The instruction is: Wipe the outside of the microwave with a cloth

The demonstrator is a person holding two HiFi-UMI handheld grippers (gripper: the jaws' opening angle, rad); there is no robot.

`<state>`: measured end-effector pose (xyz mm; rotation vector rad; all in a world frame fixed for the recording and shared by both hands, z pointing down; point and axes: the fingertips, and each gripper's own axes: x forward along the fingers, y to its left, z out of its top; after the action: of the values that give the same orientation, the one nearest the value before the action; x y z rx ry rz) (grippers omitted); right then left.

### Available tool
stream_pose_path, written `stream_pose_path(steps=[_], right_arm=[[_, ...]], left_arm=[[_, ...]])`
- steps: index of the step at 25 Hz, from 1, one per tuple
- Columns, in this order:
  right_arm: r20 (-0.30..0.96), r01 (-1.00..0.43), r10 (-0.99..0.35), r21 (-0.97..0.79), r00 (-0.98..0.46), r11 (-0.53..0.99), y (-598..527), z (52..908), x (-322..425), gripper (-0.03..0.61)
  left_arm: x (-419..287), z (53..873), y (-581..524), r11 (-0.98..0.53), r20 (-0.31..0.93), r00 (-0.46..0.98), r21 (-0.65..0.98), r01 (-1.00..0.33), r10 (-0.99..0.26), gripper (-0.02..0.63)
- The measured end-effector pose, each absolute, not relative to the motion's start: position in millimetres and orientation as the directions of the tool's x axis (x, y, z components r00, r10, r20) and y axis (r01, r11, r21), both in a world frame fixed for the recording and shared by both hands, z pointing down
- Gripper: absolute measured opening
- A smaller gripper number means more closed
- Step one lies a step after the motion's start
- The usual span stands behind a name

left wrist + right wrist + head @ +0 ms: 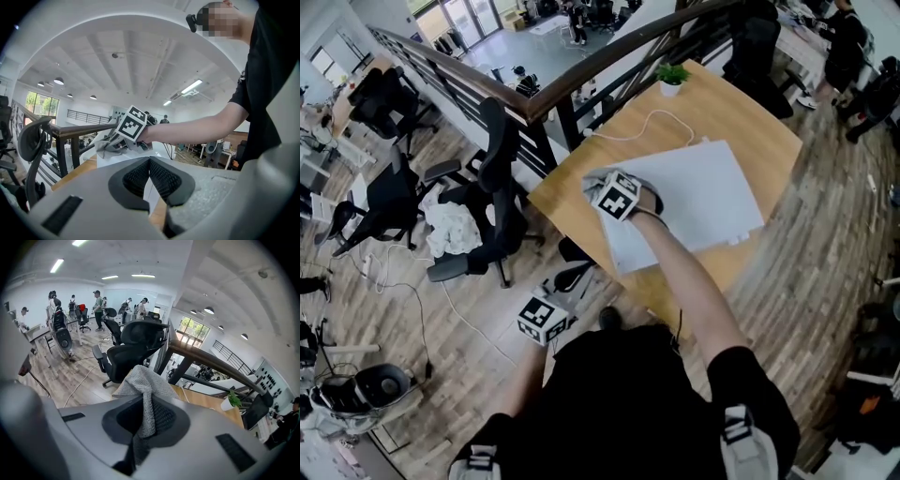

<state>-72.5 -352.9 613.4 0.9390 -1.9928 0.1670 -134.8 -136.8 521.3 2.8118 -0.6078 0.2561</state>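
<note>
Cloth [146, 380] is sitting pinched in the right gripper [149, 416] at the microwave [703, 192] corner for wiping, while the left gripper [150, 171], pressed together empty, is hanging clear.

Microwave [712, 187] on table [755, 122]; cloth [143, 380] at its left edge; plant [672, 75] behind; chair [492, 187] left of table.

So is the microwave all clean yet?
Not yet, I think. Done: the right gripper has the grey cloth clamped in its jaws. Happening now: it holds that cloth on a corner of the microwave top. Left to do: likely the rest of the top and the sides. No wiped patch shows, so I cannot tell how much is clean. The left gripper is shut, empty, down low.
</note>
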Motion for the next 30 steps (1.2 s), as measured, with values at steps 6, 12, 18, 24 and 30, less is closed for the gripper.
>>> stream_pose_path(steps=[6,12,18,24,30], right_arm=[[0.696,-0.736,-0.616,0.187,-0.368,0.651,-339.4,583.9,-53.2,0.014],[0.618,-0.751,-0.643,0.126,-0.452,0.648,-319.3,550.7,-39.0,0.014],[0.601,-0.757,-0.628,0.058,-0.494,0.651,-281.8,549.4,-13.1,0.014],[0.542,-0.781,-0.68,0.068,-0.494,0.621,-243.4,542.1,32.5,0.014],[0.462,-0.782,-0.698,0.014,-0.547,0.623,-189.5,536.9,71.4,0.015]], left_arm=[[-128.4,506.7,-122.2,-0.866,0.208,0.882,0.193,-0.461,-0.423,0.002],[-131.6,499.1,-122.3,-0.838,0.202,0.851,0.169,-0.519,-0.485,0.002],[-118.3,495.9,-104.5,-0.82,0.21,0.833,0.168,-0.547,-0.512,0.002],[-100.0,489.3,-82.5,-0.82,0.199,0.832,0.163,-0.549,-0.518,0.002],[-88.7,488.9,-66.0,-0.811,0.206,0.821,0.155,-0.564,-0.532,0.002]])
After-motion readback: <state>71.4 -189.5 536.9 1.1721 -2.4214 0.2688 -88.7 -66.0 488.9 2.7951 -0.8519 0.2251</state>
